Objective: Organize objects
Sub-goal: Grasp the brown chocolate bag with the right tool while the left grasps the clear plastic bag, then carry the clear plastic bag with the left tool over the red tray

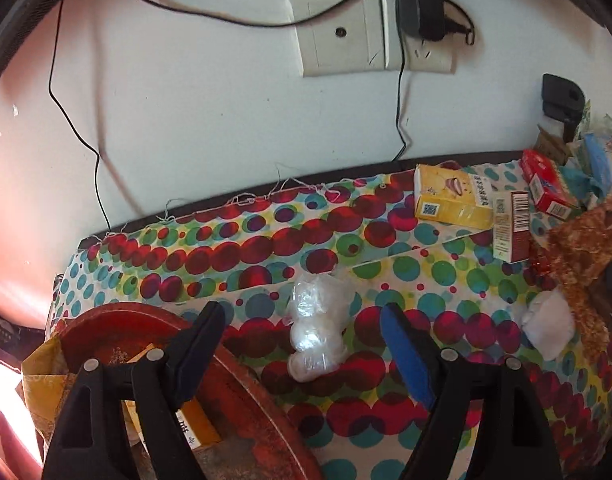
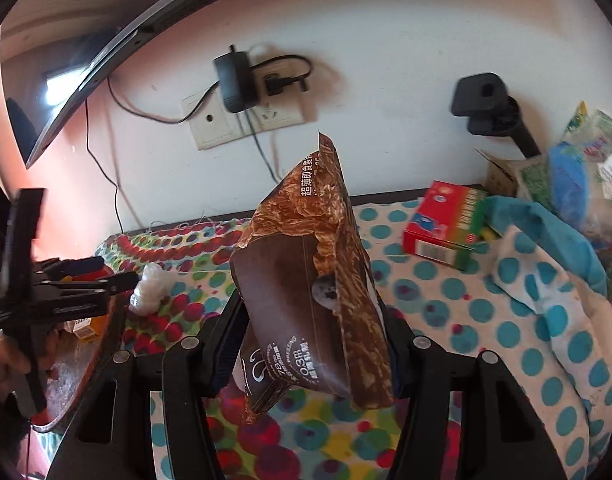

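Cloth, foil and cardboard all round.
Glossy, crinkled brown pouch (image 2: pixel 306 280); matt printed dotted cloth (image 1: pixel 385 420) with frayed edge; shiny clear plastic wrap (image 1: pixel 317 328); smooth cardboard yellow box (image 1: pixel 449 196); worn, rough-looking red tray (image 1: pixel 242 392); fuzzy plush toy (image 1: pixel 589 248).

Brown snack pouch (image 2: pixel 306 280) tilted upright above dotted cloth (image 2: pixel 445 304).

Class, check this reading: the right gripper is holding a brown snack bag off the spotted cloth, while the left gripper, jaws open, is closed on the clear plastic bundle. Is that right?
One slip. The left gripper grips nothing: the left wrist view shows its jaws open, with the clear plastic bundle lying untouched on the spotted cloth between them. The right gripper does hold the brown snack bag up.
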Available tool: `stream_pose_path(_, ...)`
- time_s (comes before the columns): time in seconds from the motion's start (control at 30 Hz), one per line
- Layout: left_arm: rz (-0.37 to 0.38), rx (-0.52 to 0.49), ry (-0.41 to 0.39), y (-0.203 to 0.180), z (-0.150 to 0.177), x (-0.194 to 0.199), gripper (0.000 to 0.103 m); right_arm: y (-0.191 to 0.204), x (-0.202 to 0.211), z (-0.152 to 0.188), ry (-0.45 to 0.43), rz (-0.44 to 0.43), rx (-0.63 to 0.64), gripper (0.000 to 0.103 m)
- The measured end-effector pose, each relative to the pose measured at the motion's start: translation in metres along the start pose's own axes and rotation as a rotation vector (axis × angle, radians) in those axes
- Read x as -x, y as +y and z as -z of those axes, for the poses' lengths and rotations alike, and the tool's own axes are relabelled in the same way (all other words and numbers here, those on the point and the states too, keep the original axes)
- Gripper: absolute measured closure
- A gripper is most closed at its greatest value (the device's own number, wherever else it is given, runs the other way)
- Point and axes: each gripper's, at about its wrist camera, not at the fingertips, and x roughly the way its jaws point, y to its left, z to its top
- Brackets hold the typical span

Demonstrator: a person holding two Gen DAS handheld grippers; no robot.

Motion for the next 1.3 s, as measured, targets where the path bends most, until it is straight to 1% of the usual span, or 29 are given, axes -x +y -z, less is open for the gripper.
stream_pose_path(0.07,0.001,0.044,0.033,0.004,-0.001,-0.012,0.021,-0.01,0.005,0.003,-0.013,-0.007,-0.019,0.048)
stream_pose_path(0.17,-0.028,0.106,0.079,0.011,0.0,-0.03,0.021,-0.016,0.008,0.004,-0.03,0.014,-0.009,0.048)
stream_pose_path(0.2,-0.037,0.111,0.094,0.012,0.001,-0.036,0.021,-0.016,0.009,0.005,-0.038,0.016,-0.006,0.048)
stream_pose_path(0.23,-0.053,0.096,0.093,0.01,0.0,-0.037,0.021,-0.016,0.009,0.006,-0.041,0.022,-0.002,0.048)
stream_pose_path(0.3,-0.085,0.063,0.115,0.003,-0.001,-0.042,0.021,-0.016,0.011,0.007,-0.063,0.042,-0.005,0.048)
stream_pose_path(0.33,-0.077,0.068,0.117,0.001,0.0,-0.042,0.021,-0.018,0.014,0.008,-0.087,0.048,-0.023,0.048)
stream_pose_path(0.37,-0.049,0.076,0.114,0.0,0.001,-0.042,0.022,-0.022,0.017,0.008,-0.112,0.058,-0.047,0.048)
stream_pose_path(0.4,-0.04,0.08,0.107,-0.001,0.001,-0.041,0.026,-0.026,0.019,0.009,-0.135,0.07,-0.073,0.048)
stream_pose_path(0.43,-0.047,0.084,0.097,-0.001,0.002,-0.039,0.056,-0.029,0.021,0.01,-0.152,0.101,-0.087,0.048)
stream_pose_path(0.47,-0.042,0.09,0.097,-0.001,0.003,-0.037,0.078,-0.031,0.022,0.011,-0.162,0.138,-0.093,0.048)
stream_pose_path(0.5,-0.037,0.1,0.098,0.0,0.004,-0.036,0.078,-0.034,0.023,0.013,-0.168,0.154,-0.1,0.048)
stream_pose_path(0.57,-0.008,0.112,0.082,0.0,0.006,-0.031,0.079,-0.037,0.02,0.017,-0.158,0.214,-0.094,0.048)
stream_pose_path(0.6,-0.015,0.11,0.07,-0.001,0.007,-0.027,0.079,-0.037,0.017,0.019,-0.148,0.232,-0.078,0.048)
stream_pose_path(0.67,-0.015,0.103,0.051,-0.001,0.008,-0.018,0.079,-0.039,0.011,0.022,-0.126,0.241,-0.069,0.048)
stream_pose_path(0.73,-0.004,0.113,0.034,0.002,0.009,-0.006,0.079,-0.039,0.011,0.022,-0.138,0.248,-0.074,0.048)
stream_pose_path(0.8,0.013,0.116,0.015,0.005,0.008,0.005,0.079,-0.037,0.008,0.022,-0.124,0.261,-0.062,0.048)
stream_pose_path(0.87,0.005,0.112,-0.011,0.006,0.01,0.018,0.079,-0.031,0.004,0.021,-0.107,0.28,-0.031,0.048)
stream_pose_path(0.93,0.014,0.115,-0.021,0.009,0.014,0.03,0.079,-0.022,0.001,0.021,-0.104,0.312,0.013,0.048)
stream_pose_path(1.07,0.013,0.141,-0.04,0.017,0.028,0.054,0.079,-0.007,-0.001,0.022,-0.105,0.339,0.082,0.048)
stream_pose_path(1.13,0.016,0.149,-0.044,0.021,0.037,0.063,0.079,-0.007,-0.003,0.022,-0.099,0.356,0.081,0.047)
stream_pose_path(1.3,-0.008,0.162,-0.056,0.037,0.063,0.088,0.079,-0.009,-0.008,0.02,-0.07,0.368,0.07,0.047)
